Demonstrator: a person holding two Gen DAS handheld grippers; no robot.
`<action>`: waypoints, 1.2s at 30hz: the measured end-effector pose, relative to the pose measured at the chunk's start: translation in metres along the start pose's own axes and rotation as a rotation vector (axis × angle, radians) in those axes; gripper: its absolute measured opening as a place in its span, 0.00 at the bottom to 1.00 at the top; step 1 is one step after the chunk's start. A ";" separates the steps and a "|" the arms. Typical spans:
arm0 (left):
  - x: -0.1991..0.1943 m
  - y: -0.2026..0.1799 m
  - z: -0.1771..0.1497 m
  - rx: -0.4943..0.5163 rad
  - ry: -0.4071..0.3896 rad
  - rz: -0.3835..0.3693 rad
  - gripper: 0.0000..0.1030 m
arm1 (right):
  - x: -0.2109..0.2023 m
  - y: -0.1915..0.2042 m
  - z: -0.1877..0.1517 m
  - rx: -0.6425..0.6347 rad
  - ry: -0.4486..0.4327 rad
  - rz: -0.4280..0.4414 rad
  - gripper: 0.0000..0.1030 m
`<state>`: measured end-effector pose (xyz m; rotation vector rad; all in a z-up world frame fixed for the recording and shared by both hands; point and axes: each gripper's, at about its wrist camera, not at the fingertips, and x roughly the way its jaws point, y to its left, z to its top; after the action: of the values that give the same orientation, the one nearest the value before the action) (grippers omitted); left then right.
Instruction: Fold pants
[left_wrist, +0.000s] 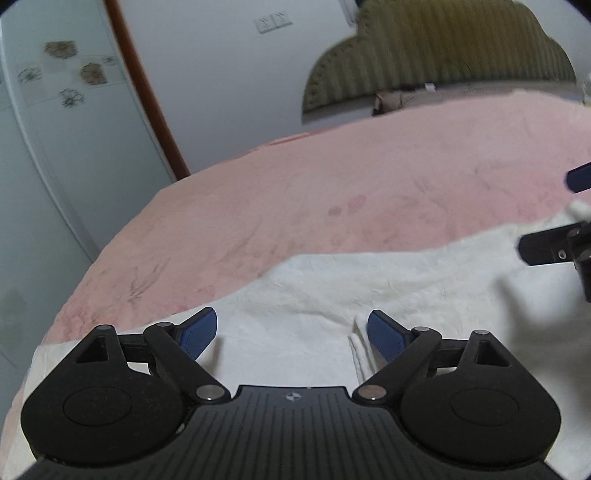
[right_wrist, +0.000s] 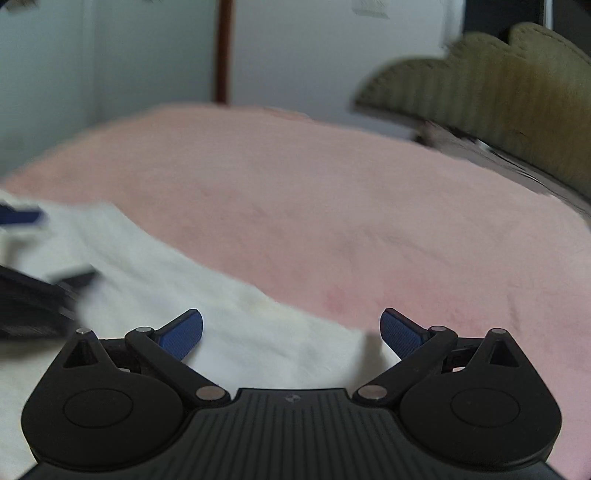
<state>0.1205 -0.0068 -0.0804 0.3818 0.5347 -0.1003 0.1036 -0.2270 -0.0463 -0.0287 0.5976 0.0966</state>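
White pants (left_wrist: 369, 284) lie spread on a pink blanket (left_wrist: 295, 192) on a bed. My left gripper (left_wrist: 291, 332) is open and empty, hovering just above the white cloth, next to a folded edge near its right finger. My right gripper (right_wrist: 291, 332) is open and empty over the right end of the pants (right_wrist: 207, 295), with its right finger above the pink blanket (right_wrist: 332, 206). The right gripper shows at the right edge of the left wrist view (left_wrist: 554, 221). The left gripper shows at the left edge of the right wrist view (right_wrist: 29, 254).
An olive ribbed headboard (left_wrist: 436, 51) stands at the far end of the bed and also shows in the right wrist view (right_wrist: 498, 92). A white wall with a socket (left_wrist: 273, 22) and a wardrobe door (left_wrist: 55, 129) are on the left. The bed edge drops off at the left.
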 end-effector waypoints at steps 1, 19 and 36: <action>-0.003 0.005 -0.003 -0.007 0.002 0.007 0.85 | -0.003 0.003 0.010 0.007 -0.025 0.068 1.00; -0.024 0.020 -0.042 -0.050 0.029 0.071 0.99 | 0.120 0.090 0.067 -0.017 0.135 0.232 0.14; -0.014 0.043 0.001 -0.138 0.071 -0.234 0.98 | 0.022 0.020 0.013 -0.001 0.091 0.193 0.15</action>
<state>0.1166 0.0323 -0.0586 0.1873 0.6515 -0.2751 0.1269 -0.2042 -0.0482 0.0237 0.6904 0.2838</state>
